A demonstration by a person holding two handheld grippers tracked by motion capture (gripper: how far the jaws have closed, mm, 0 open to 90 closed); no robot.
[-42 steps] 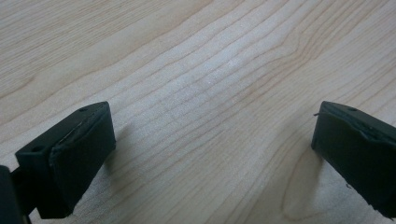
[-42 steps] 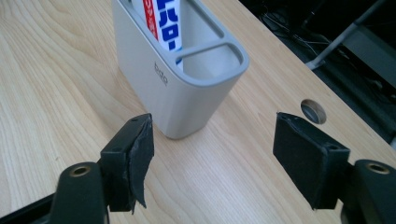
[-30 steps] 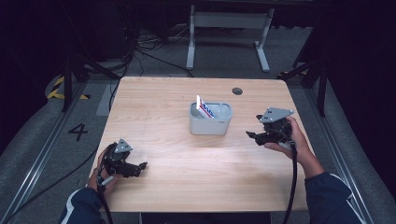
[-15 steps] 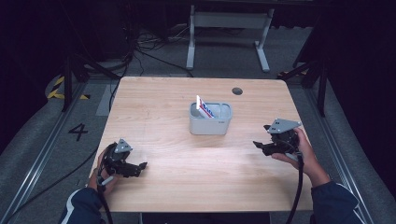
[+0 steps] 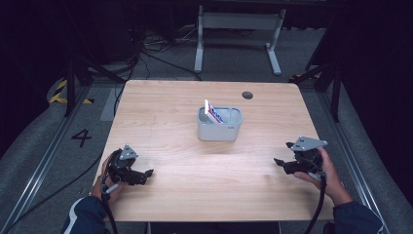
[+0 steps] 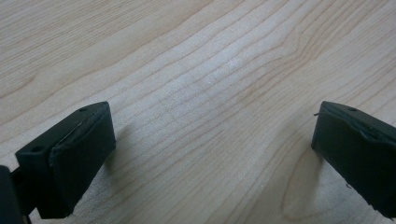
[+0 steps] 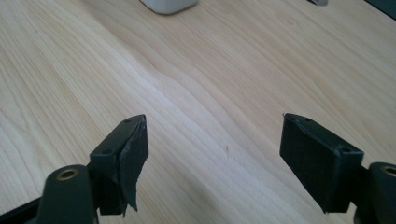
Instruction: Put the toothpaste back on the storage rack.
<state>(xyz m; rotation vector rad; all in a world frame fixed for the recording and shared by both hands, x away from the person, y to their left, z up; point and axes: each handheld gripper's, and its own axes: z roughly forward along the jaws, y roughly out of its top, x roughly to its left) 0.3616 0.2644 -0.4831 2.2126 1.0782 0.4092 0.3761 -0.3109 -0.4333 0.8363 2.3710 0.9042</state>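
One grey holder [image 5: 219,127] – rounded, card [image 5: 213,112] tilted inside, both grippers – left [image 5: 144,174], right [image 5: 281,163] – wide open, empty.

I see grey bin [image 5: 219,129] upright mid-tabletop, nearer far edge, white-blue-red packet [image 5: 213,112] leaning inside at its left

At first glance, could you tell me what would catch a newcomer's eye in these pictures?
A grey container stands near the middle of the wooden table, with a white, red and blue packet leaning up out of it. The left gripper and right gripper sit open at the near corners, holding nothing.
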